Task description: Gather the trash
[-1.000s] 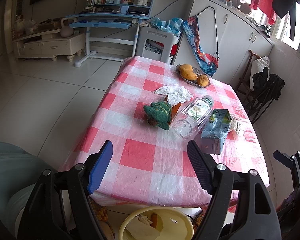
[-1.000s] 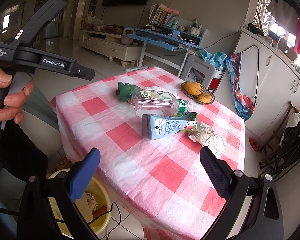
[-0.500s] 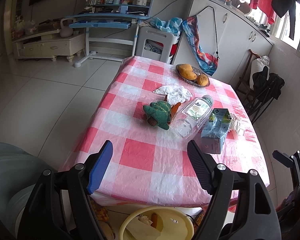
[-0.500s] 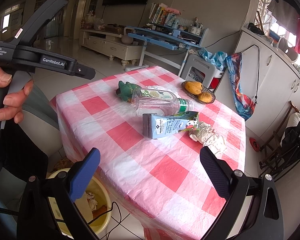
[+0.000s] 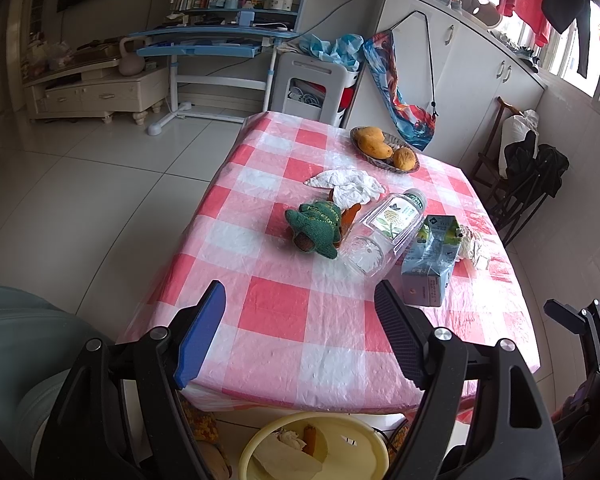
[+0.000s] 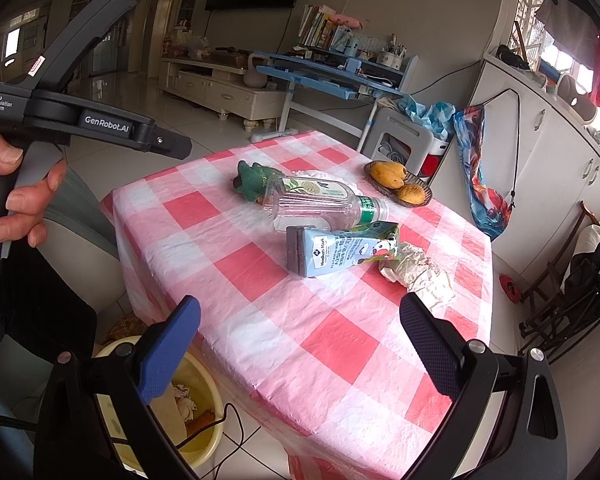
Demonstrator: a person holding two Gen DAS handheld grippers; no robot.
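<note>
Left gripper (image 5: 298, 330) and right gripper (image 6: 300, 350) both spread, empty, short of milk carton (image 6: 340, 250) lying mid-table beside clear bottle (image 6: 320, 204), crumpled paper (image 6: 420, 276), carton reads "Member's Mark", left tool marked "GenRobot.AI", "Data Acquisition System", yellow bin (image 5: 364, 452) below table edge

A checked table (image 5: 300, 320) carries a bottle (image 5: 384, 228), carton (image 5: 432, 260), green toy (image 5: 318, 226), tissues (image 5: 348, 184), fruit basket (image 5: 384, 148).

We see a pink-and-white checked cloth (image 5: 300, 312) on the surface, a green knitted toy (image 5: 316, 226), a clear bottle (image 6: 320, 208) with green cap, a pale blue carton (image 6: 340, 250), a yellow bin (image 5: 364, 456).
</note>
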